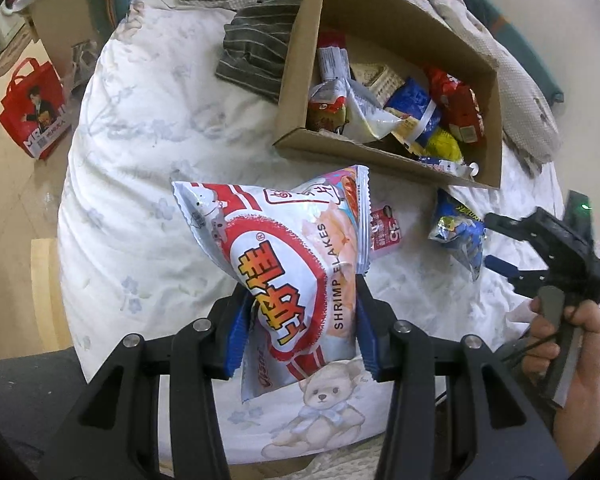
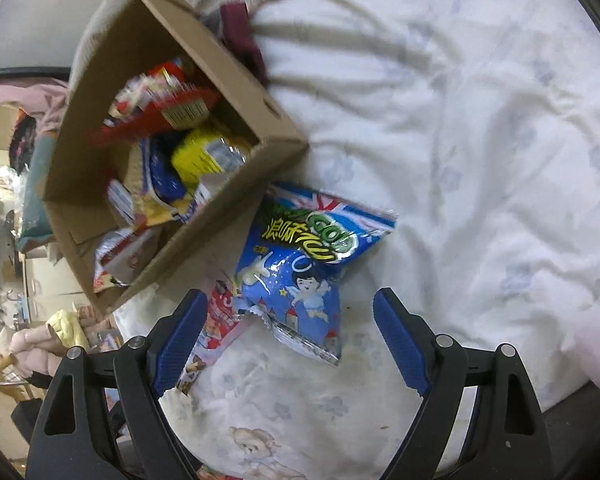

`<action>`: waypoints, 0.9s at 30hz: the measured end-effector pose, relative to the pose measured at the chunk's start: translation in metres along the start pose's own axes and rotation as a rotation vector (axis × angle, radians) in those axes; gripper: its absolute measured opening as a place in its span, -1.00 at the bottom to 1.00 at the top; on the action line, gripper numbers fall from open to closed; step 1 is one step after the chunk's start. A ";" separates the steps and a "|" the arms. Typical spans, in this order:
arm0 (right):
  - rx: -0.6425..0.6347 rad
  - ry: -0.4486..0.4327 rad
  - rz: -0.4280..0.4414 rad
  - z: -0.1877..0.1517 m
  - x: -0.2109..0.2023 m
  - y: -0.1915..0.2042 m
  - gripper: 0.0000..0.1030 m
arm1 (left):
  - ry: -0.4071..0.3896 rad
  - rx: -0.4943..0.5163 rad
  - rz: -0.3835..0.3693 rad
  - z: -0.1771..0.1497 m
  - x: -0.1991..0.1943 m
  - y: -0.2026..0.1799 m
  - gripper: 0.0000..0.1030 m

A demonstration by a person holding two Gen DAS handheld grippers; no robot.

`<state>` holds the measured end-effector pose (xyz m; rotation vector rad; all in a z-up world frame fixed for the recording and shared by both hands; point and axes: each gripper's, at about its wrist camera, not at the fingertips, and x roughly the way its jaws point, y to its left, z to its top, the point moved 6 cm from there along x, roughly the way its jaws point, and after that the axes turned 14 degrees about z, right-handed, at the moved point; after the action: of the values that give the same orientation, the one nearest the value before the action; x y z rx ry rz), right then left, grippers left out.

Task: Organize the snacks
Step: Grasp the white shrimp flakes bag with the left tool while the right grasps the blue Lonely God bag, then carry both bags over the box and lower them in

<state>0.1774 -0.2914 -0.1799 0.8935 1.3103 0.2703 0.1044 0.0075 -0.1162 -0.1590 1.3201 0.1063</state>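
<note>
Packing loose snacks into the cardboard box [image 1: 384, 12] is the step in hand, and the box stands on the bed [image 1: 148, 128], already holding many packets in red, blue and yellow. I judge that most of the task is done, because only a few packets lie outside it on the white quilt.

In the left wrist view, the left gripper [image 1: 302, 334] is clamped on the shrimp flakes bag [image 1: 284, 248]. Its blue pads press the lower part of the bag from both sides, and the bag stands up in front of the camera, off the quilt. The box is farther away and a little to the right of this bag. The next move, in my opinion, is to carry the bag over the near wall of the box and let it go above the other packets. The bag is full of air and light, so it may swing or slip when it is moved fast.

In the right wrist view, the right gripper [image 2: 288, 340] has its jaws wide apart and holds nothing. The blue snack bag [image 2: 300, 264] lies on the quilt just beyond its fingers, between them, touching the near corner of the box. A small red packet [image 2: 220, 320] lies partly under this bag, close to the left finger. This gripper needs to come lower and close on the blue bag only, not on both packets.
</note>
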 end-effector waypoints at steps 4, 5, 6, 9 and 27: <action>0.002 0.028 -0.033 0.006 0.021 -0.003 0.70 | 0.006 0.008 0.004 -0.001 0.003 -0.002 -0.19; 0.008 0.029 -0.034 0.007 0.024 -0.004 0.70 | 0.002 0.016 0.008 -0.001 0.004 -0.005 -0.19; 0.012 0.033 -0.038 0.007 0.029 -0.006 0.70 | -0.003 0.023 0.014 -0.001 0.006 -0.008 -0.19; 0.018 0.052 -0.046 0.007 0.040 -0.010 0.68 | -0.024 0.041 0.024 0.000 0.005 -0.013 -0.19; -0.151 0.103 -0.083 -0.037 0.038 0.012 -0.01 | -0.074 0.035 0.075 0.003 0.004 -0.005 -0.19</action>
<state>0.1587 -0.2438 -0.1983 0.7036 1.3990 0.3486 0.1086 0.0029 -0.1190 -0.0750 1.2539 0.1516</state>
